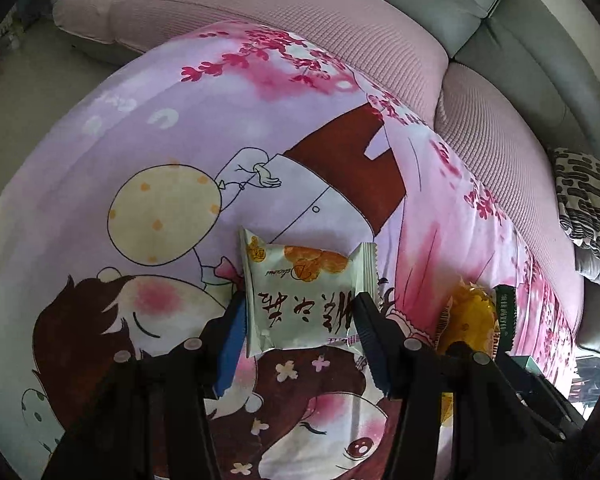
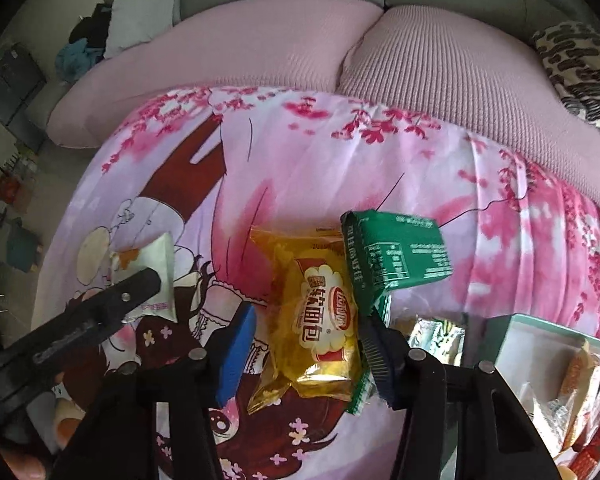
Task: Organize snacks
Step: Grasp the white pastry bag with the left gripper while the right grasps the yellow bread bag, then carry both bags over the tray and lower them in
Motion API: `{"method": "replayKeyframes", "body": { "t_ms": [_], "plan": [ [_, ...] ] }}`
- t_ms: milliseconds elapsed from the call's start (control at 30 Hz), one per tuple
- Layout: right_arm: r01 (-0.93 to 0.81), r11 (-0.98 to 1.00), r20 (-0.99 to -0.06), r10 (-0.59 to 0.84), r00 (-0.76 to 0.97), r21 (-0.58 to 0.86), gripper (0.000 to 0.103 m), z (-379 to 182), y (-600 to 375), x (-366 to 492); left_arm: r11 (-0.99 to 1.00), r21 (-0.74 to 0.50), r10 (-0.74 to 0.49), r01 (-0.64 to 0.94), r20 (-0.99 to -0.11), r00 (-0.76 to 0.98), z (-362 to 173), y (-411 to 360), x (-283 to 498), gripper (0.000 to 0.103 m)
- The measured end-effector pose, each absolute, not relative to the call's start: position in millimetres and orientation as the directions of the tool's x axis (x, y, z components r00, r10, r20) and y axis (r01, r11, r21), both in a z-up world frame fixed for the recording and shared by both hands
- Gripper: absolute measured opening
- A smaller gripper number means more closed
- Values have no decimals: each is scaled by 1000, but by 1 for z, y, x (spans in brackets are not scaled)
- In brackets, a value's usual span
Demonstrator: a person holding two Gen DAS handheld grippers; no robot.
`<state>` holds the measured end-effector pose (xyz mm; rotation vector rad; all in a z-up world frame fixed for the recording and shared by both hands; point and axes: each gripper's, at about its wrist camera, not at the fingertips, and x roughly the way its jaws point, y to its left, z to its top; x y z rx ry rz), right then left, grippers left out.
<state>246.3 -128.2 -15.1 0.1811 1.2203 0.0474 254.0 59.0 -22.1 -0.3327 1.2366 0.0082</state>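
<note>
A white snack packet [image 1: 300,280] with an orange picture sits between the fingers of my left gripper [image 1: 300,308], which is shut on its two side edges just above the cartoon-printed pink cloth [image 1: 180,120]. The right wrist view shows the same packet [image 2: 162,264] sticking up past one of the left gripper's fingers [image 2: 132,288]. My right gripper [image 2: 306,316] straddles a yellow bread packet [image 2: 320,312] lying on the cloth. A thin strip of cloth shows between its blue pad and the packet. A green packet [image 2: 400,252] lies tilted against the right finger.
A green-rimmed box [image 2: 500,332] holding several snacks stands at the lower right, with a white-green packet [image 2: 436,336] beside it. Pink sofa cushions [image 2: 260,48] run behind the cloth, and a black-and-white pillow [image 2: 580,68] lies at the far right. A person's hand [image 2: 20,460] shows at the lower left.
</note>
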Motion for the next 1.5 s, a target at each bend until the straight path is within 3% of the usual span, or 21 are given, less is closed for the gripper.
{"method": "replayKeyframes", "body": {
  "t_ms": [467,633,1500],
  "plan": [
    [44,984,-933,151,328,175,47,-31,-117,247,977,-168,-114,-133,-932,343,-36,40,255,62],
    [56,982,-926,153,346,182,45,-29,-116,243,973,-197,-143,-122,-924,354,-32,42,257,53],
    [159,964,-876,117,468,214,44,29,-125,143,967,-255,-225,-30,-899,375,8,31,205,52]
  ]
}}
